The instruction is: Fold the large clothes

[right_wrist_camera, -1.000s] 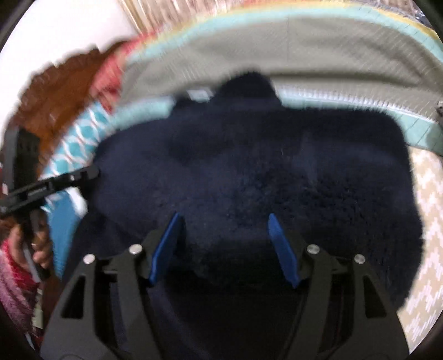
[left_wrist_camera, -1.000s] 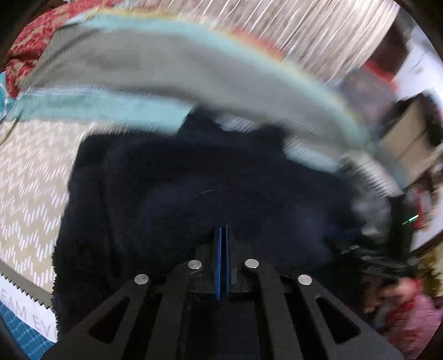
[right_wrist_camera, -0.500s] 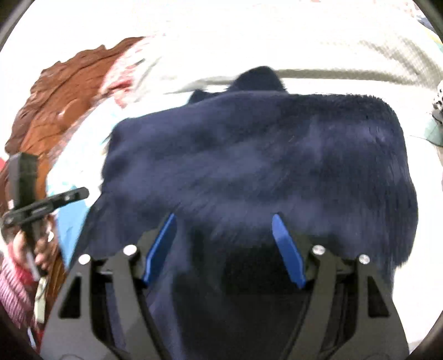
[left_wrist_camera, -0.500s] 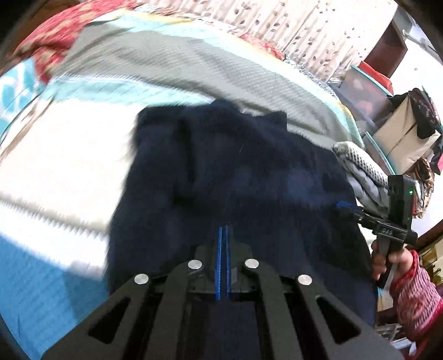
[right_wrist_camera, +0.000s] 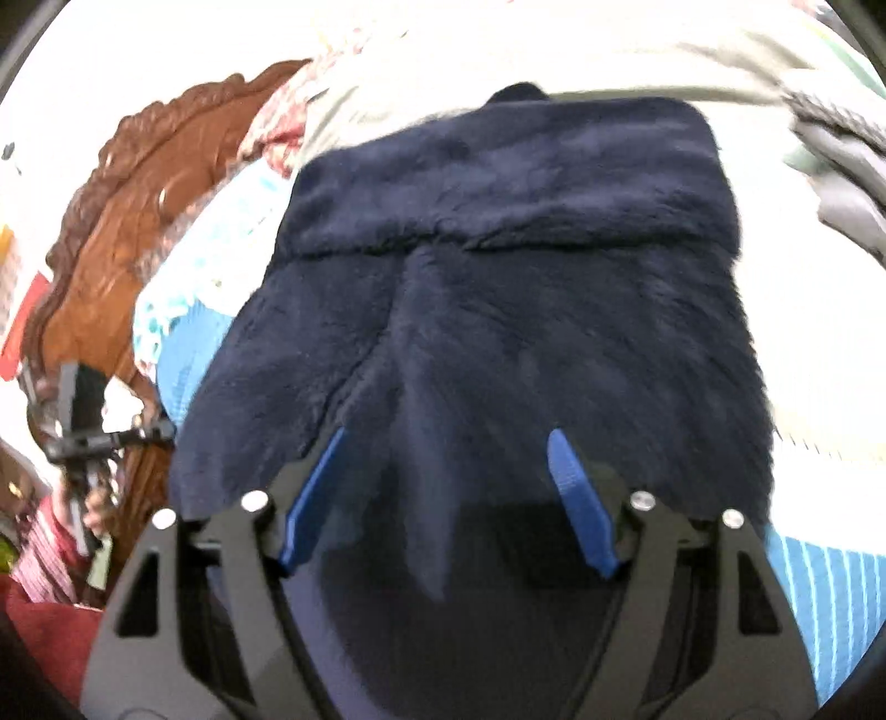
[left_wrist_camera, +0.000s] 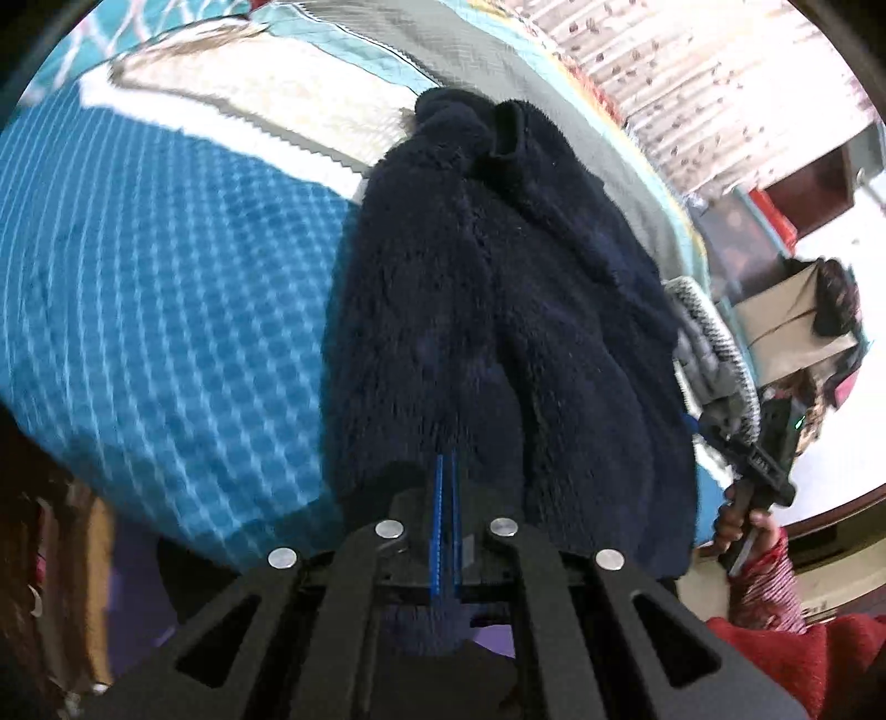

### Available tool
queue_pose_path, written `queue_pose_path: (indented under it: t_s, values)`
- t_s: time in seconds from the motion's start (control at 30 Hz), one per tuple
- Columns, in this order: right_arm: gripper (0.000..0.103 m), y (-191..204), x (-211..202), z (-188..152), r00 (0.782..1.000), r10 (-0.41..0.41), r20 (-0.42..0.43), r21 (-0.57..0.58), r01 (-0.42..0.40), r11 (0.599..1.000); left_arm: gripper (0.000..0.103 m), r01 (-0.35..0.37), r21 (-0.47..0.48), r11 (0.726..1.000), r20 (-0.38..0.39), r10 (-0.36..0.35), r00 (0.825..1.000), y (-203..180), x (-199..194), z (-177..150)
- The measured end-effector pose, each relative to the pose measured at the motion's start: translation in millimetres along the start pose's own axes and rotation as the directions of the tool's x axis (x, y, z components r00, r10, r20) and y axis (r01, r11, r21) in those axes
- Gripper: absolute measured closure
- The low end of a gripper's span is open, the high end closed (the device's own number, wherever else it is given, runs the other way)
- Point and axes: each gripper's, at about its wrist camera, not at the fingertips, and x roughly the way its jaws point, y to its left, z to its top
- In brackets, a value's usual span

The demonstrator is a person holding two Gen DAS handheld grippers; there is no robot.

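A large dark navy fleece garment (left_wrist_camera: 498, 310) lies on the bed, its collar at the far end. It also fills the right wrist view (right_wrist_camera: 498, 266), with a folded band across its far part. My left gripper (left_wrist_camera: 446, 465) is shut, its blue pads pressed together at the garment's near edge; whether cloth sits between them I cannot tell. My right gripper (right_wrist_camera: 446, 471) is open, its blue fingers spread over the garment's near part with nothing between them. The right gripper also shows in the left wrist view (left_wrist_camera: 742, 454), at the garment's right edge.
The bed has a blue patterned cover (left_wrist_camera: 166, 288) at left and a grey and teal quilt (left_wrist_camera: 487, 50) beyond. A grey knitted garment (left_wrist_camera: 703, 343) lies at the right. A carved wooden headboard (right_wrist_camera: 127, 210) stands at left. The other hand-held gripper (right_wrist_camera: 83, 437) shows there too.
Both grippers have pulled back toward the bed's near edge and tilted down. More of the garment's length and the blue cover now show. The left stays shut, the right stays open.
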Motion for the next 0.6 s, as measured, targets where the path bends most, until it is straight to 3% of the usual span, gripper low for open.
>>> queue_pose_path:
  t_s: [0.17,0.27,0.37,0.53,0.6]
  values:
    - [0.031,10,-11,-16,0.999,0.038,0.013,0.015,-0.038,0.999,0.098,0.085,-0.017,0.996,-0.007,-0.086,0.996,3,13,-18]
    - [0.031,21,-7,-26,0.999,0.045,0.016,0.019,-0.046,0.999,0.095,0.199,-0.063,0.978,-0.035,-0.202,0.979,13,32,-23]
    - [0.031,33,-3,-37,0.998,0.056,0.006,0.014,-0.056,0.998,0.092,0.231,-0.121,0.965,-0.087,-0.242,0.966,25,58,-30]
    - [0.031,49,0,-50,1.000,0.028,-0.005,-0.019,-0.028,0.999,0.092,0.302,-0.166,0.939,-0.063,-0.316,0.947,34,71,-32]
    - [0.031,48,-5,-55,1.000,0.010,-0.001,-0.018,-0.010,1.000,0.092,0.353,-0.169,0.920,-0.056,-0.367,0.929,32,67,-35]
